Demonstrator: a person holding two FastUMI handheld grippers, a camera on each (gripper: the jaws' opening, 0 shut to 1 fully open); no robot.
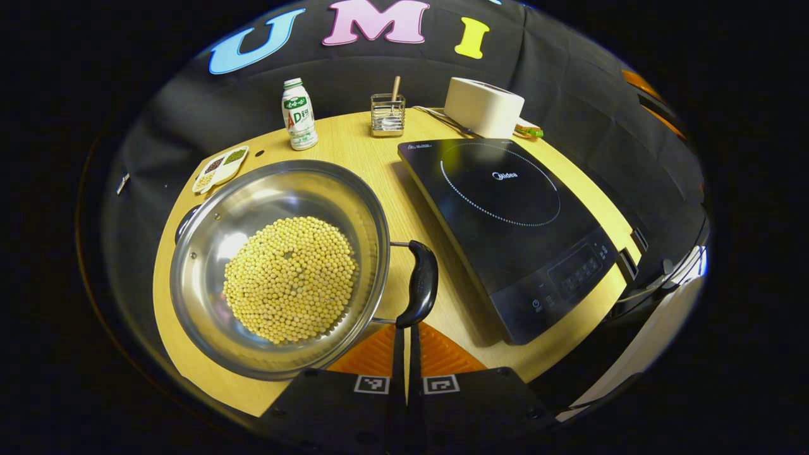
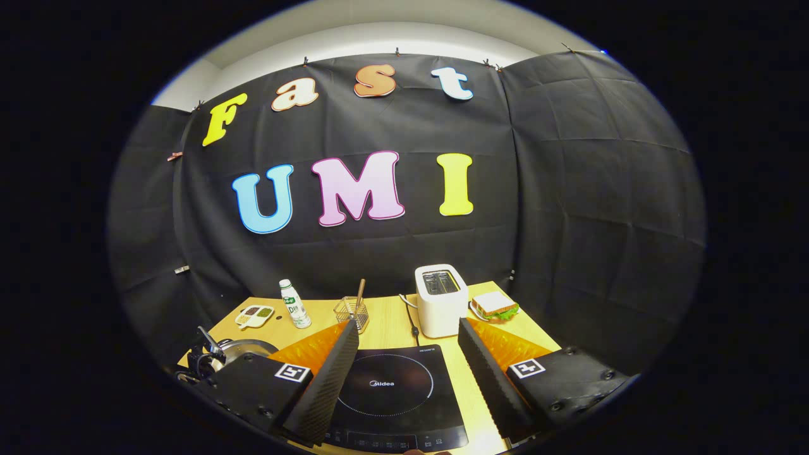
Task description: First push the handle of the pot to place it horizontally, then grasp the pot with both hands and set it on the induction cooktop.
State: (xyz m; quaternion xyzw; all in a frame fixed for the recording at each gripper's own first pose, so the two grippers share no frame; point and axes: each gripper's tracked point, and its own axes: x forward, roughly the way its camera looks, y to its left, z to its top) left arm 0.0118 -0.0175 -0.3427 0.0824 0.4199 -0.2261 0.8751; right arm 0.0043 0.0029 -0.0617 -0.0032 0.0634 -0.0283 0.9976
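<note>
Left gripper [image 1: 406,328] — fingers together — touches the pot's handle [image 1: 422,283]; right gripper [image 2: 404,354] spread apart.

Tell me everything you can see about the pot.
The pot is a wide, shallow pan of shiny steel with no lid, standing upright on the wooden table, left of the cooktop. A round heap of yellow beans covers its bottom. A dark loop handle on wire arms sticks out toward the cooktop; a second dark handle shows at the far rim. The left gripper, fingers together, reaches the near handle's lower end. In the right gripper view its rim shows at the table's left.
</note>
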